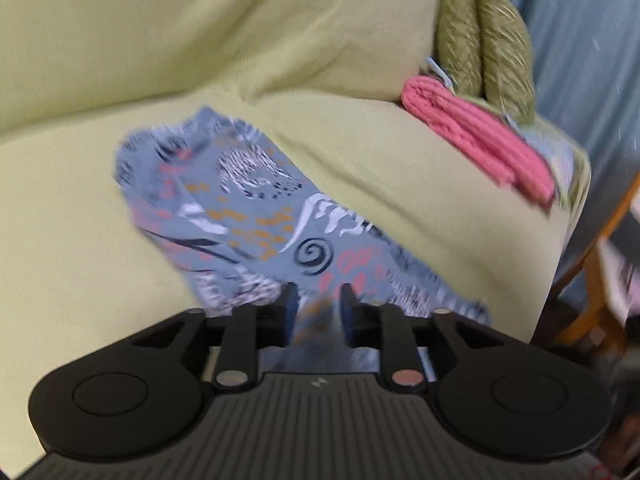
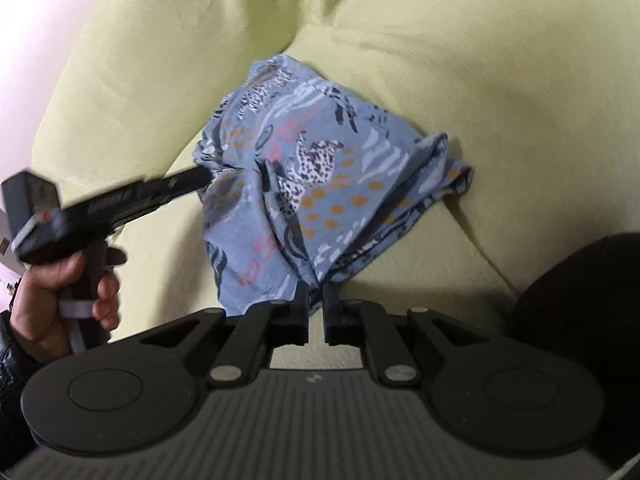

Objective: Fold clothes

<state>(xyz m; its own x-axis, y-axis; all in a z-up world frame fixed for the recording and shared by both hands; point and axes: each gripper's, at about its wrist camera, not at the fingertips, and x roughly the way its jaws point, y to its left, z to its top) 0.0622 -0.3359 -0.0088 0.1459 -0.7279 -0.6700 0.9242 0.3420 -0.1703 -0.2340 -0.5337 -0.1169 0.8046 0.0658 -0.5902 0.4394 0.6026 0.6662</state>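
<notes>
Left gripper point(image 1: 316, 294) stood with its jaws parted, patterned blue garment point(image 1: 256, 216) cloth between them but seemingly not pinched; right gripper point(image 2: 316, 294) had its jaws nearly closed on the garment's near hem at six o'clock. The garment lay bunched on the yellow-green sofa seat point(image 1: 420, 184), mid-fold. With one side loose, the cloth would likely slump and the fold skew. Open cushion lay toward nine o'clock; at two o'clock a folded pink piece point(image 1: 476, 140) sat near the sofa's edge.
</notes>
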